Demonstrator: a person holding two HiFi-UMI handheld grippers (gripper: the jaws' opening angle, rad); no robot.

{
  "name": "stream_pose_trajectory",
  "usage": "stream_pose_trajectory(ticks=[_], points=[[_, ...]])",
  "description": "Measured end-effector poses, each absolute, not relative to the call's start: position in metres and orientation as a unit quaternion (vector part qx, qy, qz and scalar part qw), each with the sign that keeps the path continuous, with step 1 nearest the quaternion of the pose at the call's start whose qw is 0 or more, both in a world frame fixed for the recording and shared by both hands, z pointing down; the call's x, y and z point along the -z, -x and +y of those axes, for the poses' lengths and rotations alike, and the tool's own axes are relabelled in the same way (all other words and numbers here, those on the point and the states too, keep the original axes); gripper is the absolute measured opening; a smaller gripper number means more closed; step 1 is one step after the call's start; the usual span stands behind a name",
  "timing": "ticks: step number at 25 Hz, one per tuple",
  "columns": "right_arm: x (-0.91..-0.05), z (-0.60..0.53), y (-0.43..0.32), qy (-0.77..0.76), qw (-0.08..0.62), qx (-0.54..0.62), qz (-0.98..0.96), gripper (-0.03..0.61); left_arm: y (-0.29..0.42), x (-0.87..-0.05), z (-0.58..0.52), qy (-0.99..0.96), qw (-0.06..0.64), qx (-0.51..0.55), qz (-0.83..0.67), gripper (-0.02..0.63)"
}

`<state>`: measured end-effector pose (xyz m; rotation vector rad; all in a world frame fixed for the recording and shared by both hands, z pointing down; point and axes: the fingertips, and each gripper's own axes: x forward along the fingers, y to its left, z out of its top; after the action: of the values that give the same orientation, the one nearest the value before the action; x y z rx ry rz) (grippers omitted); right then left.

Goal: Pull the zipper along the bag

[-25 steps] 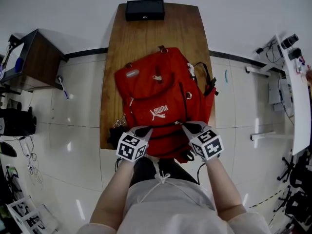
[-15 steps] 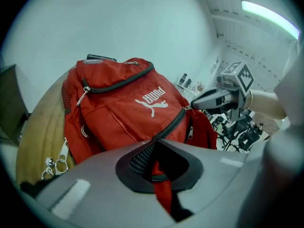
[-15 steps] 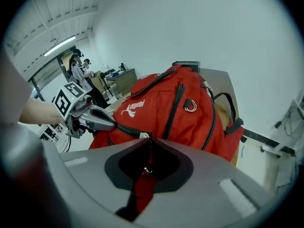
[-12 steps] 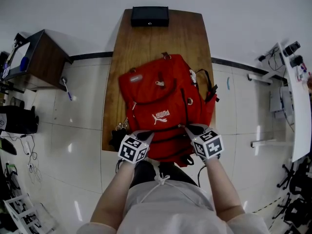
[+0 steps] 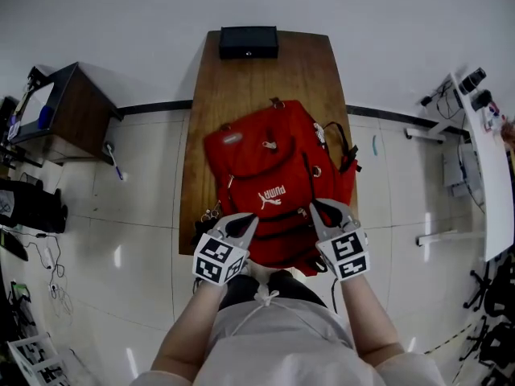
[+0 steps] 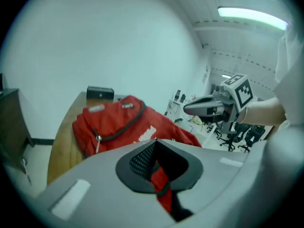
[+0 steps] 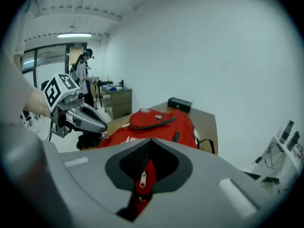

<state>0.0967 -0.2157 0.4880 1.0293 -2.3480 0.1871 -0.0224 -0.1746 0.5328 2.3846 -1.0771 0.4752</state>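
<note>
Left gripper (image 5: 245, 222) is closed on a fold of red fabric with a dark edge (image 6: 159, 177); the left gripper view shows the fold pinched between the jaws. It grips the near left part of the red Puma backpack (image 5: 269, 175).

The backpack lies on its back on the wooden table (image 5: 241, 79), over the near half of the tabletop. Its top handle points to the far end. Its bottom end reaches past the near table edge toward the person.

The right gripper (image 5: 320, 209) is closed on a red zipper pull with a silver slider (image 7: 142, 178), at the near right part of the backpack. Both grippers sit side by side, apart, with the white logo between them and slightly beyond.

Surroundings, left to right:
- One dark side table (image 5: 68, 103) stands on the floor, well apart from the wooden table.
- One black box (image 5: 249, 42) rests at the far end of the wooden table, beyond the backpack and not touching it.
- One black strap (image 5: 348, 147) loops off the backpack's right side, over the table edge.
- One white desk (image 5: 483, 159) runs along the right.

The right gripper view shows one person (image 7: 83, 80) standing in the background.

Count: two grippers, one backpack, one wooden table.
</note>
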Motion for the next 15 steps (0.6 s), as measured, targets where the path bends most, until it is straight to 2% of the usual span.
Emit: stream_pose_trajectory(ticks=[4, 7, 12, 15], points=[[-0.423, -0.205, -0.072, -0.403, 0.174, 0.013, -0.898, 0.008, 0.030, -0.447, -0.178, -0.897, 0.138, -0.099, -0.408, 0.006], [-0.393, -0.181, -0.053, -0.414, 0.120, 0.036, -0.902, 0.008, 0.044, -0.393, -0.166, -0.906, 0.074, -0.050, -0.414, 0.006], [-0.377, -0.143, -0.030, -0.436, 0.080, 0.037, -0.896, 0.008, 0.063, -0.362, -0.139, -0.914, 0.026, -0.001, -0.404, 0.006], [-0.370, -0.119, -0.018, -0.441, 0.060, 0.044, -0.894, 0.008, 0.069, -0.366, -0.116, -0.923, 0.033, 0.016, -0.384, 0.006]])
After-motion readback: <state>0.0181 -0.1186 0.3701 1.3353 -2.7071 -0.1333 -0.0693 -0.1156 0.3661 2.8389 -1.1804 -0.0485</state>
